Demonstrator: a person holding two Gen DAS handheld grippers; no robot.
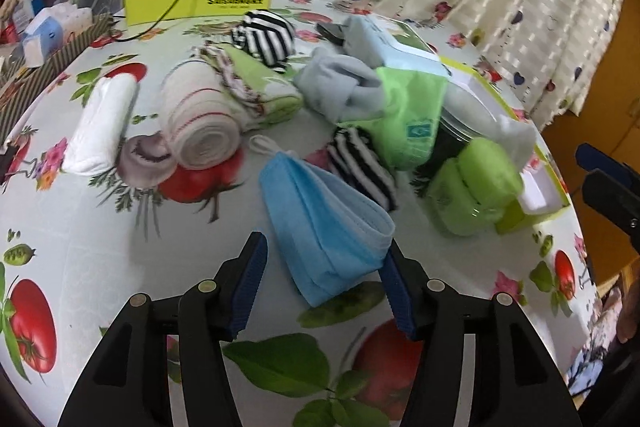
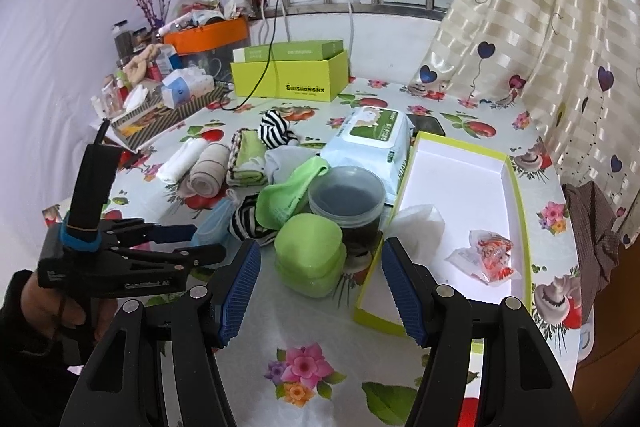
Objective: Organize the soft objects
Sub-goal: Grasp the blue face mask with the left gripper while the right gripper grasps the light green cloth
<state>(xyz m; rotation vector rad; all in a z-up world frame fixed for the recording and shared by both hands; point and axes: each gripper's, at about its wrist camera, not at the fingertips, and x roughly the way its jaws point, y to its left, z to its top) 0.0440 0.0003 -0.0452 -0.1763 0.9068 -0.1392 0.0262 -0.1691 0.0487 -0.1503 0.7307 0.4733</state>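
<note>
- Blue pleated paper face mask [image 1: 326, 223] lies on the desk [image 1: 100, 247] between the left gripper's [image 1: 324, 271] spread fingers, its edge touching the right pad.
- Lower squarely, pinch both layers.
- Right gripper [image 2: 320, 279] hangs spread, empty.

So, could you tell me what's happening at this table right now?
A person is sorting a heap of soft items with a handheld gripper in each hand. The left gripper is open around the near end of a blue face mask, which lies on the fruit-print tablecloth. The right gripper hovers open and empty near a green sponge. Rolled cloths, striped socks and a wipes pack remain piled; the shallow open box holds only a tissue and a small packet.
</note>
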